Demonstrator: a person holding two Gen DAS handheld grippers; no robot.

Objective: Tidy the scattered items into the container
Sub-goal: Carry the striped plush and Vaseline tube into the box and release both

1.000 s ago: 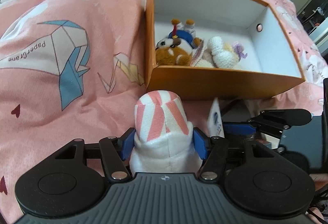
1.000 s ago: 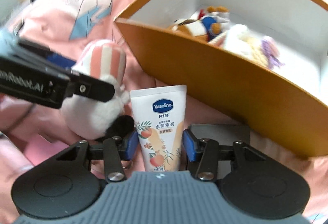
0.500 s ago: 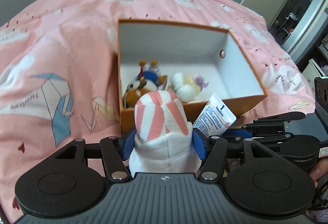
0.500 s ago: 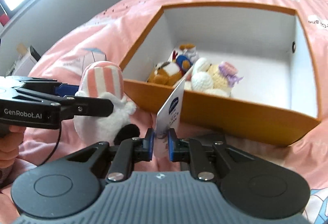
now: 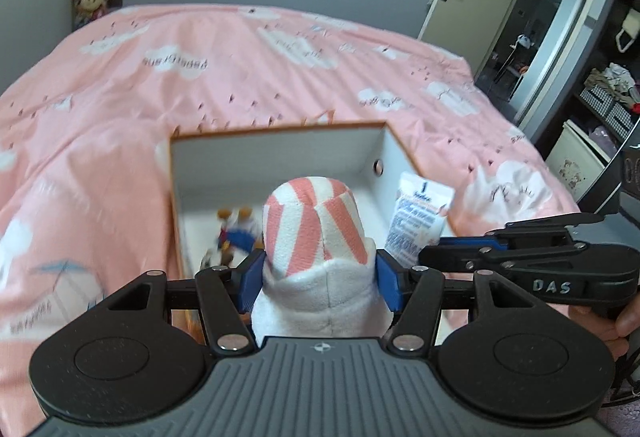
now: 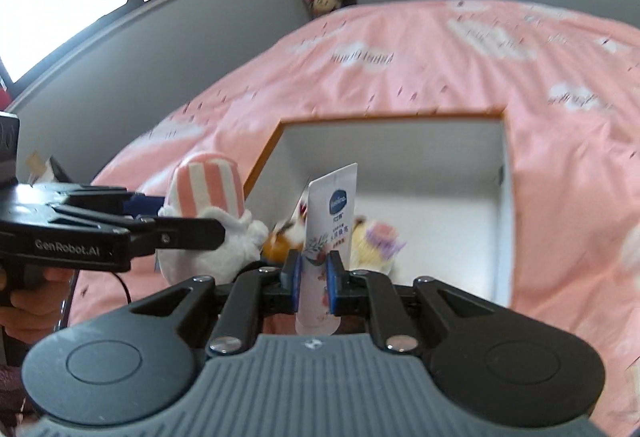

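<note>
Left gripper (image 5: 319, 275) was clamped on the striped plush toy (image 5: 316, 233), blue pads pressed into both sides of its white lower body; the pink-and-white striped top stood up at frame centre in the left wrist view, in front of the orange box (image 5: 276, 129); whether it was over the opening or just short of the near wall could not be told. Right gripper (image 6: 311, 287) was clenched on the lotion tube (image 6: 328, 221), pads gripping its lower part; the tube stood nearly upright, leaning slightly right, at centre of the right wrist view with the box interior behind it. The box sat on the pink bedspread (image 5: 240, 49), its white inner walls visible; small plush toys (image 6: 376, 237) lay on the box floor at its near left side, blurred. In the right wrist view the left gripper and its toy appeared at mid-left, beside the box's left wall.
</note>
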